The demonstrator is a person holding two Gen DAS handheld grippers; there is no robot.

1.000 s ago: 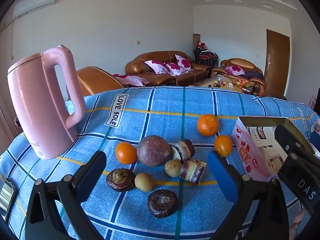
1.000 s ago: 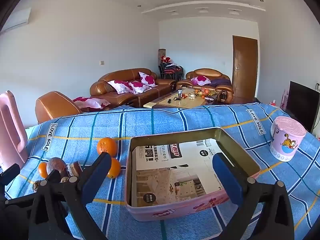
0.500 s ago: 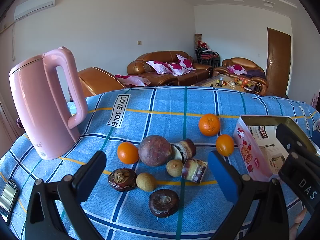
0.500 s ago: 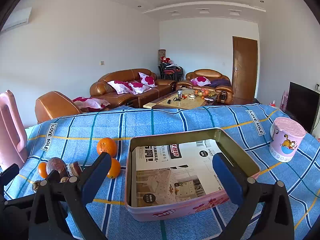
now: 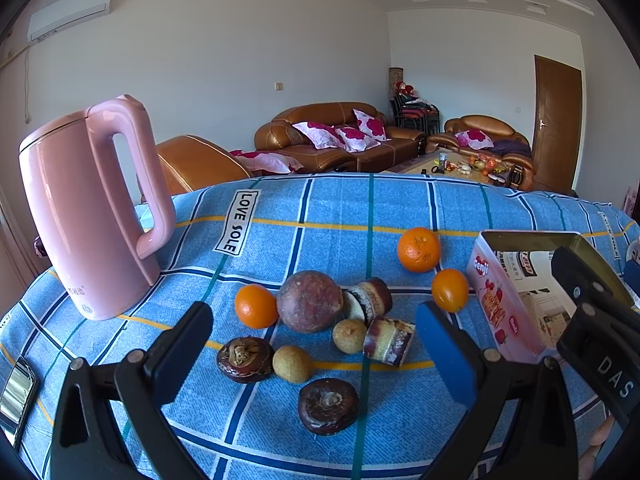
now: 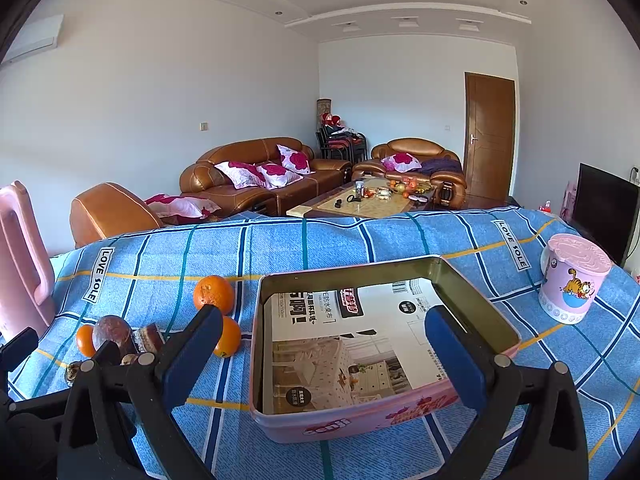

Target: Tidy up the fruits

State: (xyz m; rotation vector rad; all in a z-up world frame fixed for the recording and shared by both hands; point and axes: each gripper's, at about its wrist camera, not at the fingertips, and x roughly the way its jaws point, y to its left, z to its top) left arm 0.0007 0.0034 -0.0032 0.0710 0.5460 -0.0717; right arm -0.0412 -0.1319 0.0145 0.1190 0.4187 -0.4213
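Observation:
Several fruits lie on the blue checked cloth in the left wrist view: three oranges (image 5: 418, 249), a round purple fruit (image 5: 309, 301), dark mangosteens (image 5: 328, 405), cut pieces (image 5: 388, 340) and small tan fruits (image 5: 293, 363). My left gripper (image 5: 316, 344) is open and empty, just in front of this pile. A pink tin box (image 6: 372, 408) lined with printed paper stands to the right of the fruits; it also shows in the left wrist view (image 5: 504, 312). My right gripper (image 6: 324, 348) is open and empty, in front of the box. The oranges (image 6: 213, 294) show left of it.
A tall pink kettle (image 5: 88, 208) stands at the left of the table. A pink lidded cup (image 6: 570, 278) stands at the right. A phone (image 5: 16, 392) lies at the near left edge. Sofas and a coffee table are behind.
The left wrist view has shifted slightly; the fruits sit a touch higher and to the right in it. The right gripper has hardly moved.

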